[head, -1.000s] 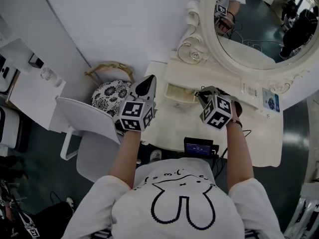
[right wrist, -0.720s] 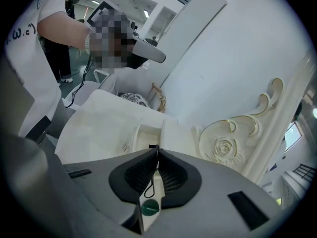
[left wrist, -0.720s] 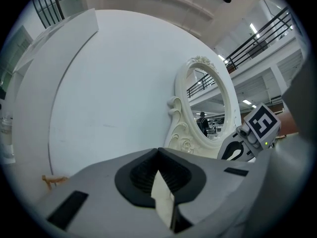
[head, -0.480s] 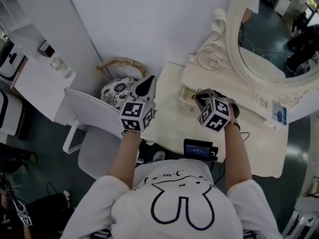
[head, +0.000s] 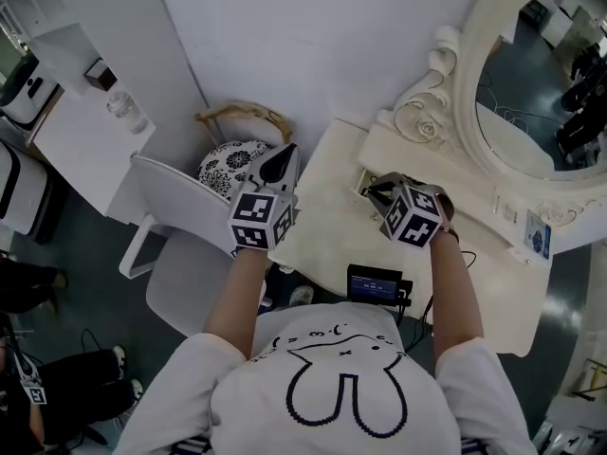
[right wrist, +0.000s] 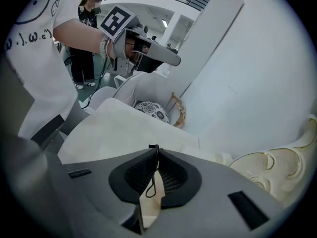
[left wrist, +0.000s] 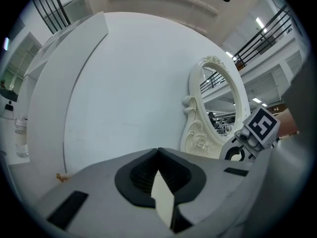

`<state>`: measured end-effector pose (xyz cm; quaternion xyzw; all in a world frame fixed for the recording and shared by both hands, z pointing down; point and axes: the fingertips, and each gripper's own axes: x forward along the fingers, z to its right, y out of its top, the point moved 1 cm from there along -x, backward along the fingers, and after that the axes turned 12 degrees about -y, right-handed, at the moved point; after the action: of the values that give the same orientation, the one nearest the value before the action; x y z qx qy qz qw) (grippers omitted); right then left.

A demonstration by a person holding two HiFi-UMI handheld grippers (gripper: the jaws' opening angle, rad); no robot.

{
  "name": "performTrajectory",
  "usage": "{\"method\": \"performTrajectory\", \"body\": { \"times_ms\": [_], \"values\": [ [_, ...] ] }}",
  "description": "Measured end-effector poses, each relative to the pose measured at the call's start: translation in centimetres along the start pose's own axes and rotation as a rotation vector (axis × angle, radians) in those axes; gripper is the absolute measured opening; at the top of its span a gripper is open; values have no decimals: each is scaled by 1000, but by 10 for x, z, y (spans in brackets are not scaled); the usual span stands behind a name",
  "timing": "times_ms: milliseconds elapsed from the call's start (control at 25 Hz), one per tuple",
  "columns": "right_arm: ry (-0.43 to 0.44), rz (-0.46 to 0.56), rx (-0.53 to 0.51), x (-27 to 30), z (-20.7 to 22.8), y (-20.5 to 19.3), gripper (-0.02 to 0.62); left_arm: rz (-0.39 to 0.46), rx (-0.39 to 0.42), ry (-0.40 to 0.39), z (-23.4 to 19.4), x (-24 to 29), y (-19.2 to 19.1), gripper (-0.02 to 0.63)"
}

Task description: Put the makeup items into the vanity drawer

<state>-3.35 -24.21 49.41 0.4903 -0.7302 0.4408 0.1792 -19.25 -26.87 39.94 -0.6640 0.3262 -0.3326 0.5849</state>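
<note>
**A:** What has the right gripper (right wrist: 154, 150) got?

**B:** Its jaws are pressed together on something very thin. A dark wire loop (right wrist: 153, 181) hangs down between the pads, pinched near the tips. I can't tell what kind of item it is.

**A:** And the left gripper (left wrist: 158, 152)?

**B:** Closed as well, tip to tip, with nothing between the pads.

**A:** Where are they from above?

**B:** The right gripper (head: 372, 190) is tipped downward over the back of the cream counter (head: 332, 226). The left gripper (head: 275, 162) is held level at the counter's left edge, over the gap beside the chair (head: 180, 207). The two are well apart.

**A:** And the drawer?

**B:** The small drawer (head: 365, 178) sits in the raised ledge at the back of the counter, just beside the right gripper's tips. The gripper covers part of it, so I can't tell how far out it is.

**A:** What's around that?

**B:** An oval mirror (head: 541, 93) in a carved cream frame rises behind the ledge. A small device with a lit screen (head: 375, 282) sits at the counter's near edge. Past the left edge, a black-and-white patterned round thing (head: 228, 164) lies behind the white chair, with a woven basket rim (head: 242, 117) beyond it. A white shelf unit (head: 85, 131) stands further left.
</note>
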Motion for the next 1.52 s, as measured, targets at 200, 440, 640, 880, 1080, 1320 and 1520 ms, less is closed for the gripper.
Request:
{"method": "performTrajectory", "body": {
  "times_ms": [200, 440, 640, 880, 1080, 1320, 1520],
  "values": [
    [20, -22, -35, 13, -1, -11, 3, -4, -5, 27, -4, -2, -3, 5],
    [15, -72, -60, 26, 1, -30, 3, -10, -8, 52, -7, -1, -5, 5],
    [35, -105, -41, 32, -1, -38, 8, -16, -9, 59, -9, 1, -7, 5],
    [62, -166, -22, 30, -7, -56, 15, -19, -6, 46, -5, 7, -6, 5],
    [46, -166, 13, 28, -6, -59, 20, -28, -5, 25, 0, 13, -10, 5],
    [31, -160, 53, 21, -6, -61, 61, -29, 0, 6, 6, 15, -8, 5],
    [-25, -139, 99, 9, 4, -58, 78, -27, 3, -14, 13, 18, -5, 5]
  ]
}}
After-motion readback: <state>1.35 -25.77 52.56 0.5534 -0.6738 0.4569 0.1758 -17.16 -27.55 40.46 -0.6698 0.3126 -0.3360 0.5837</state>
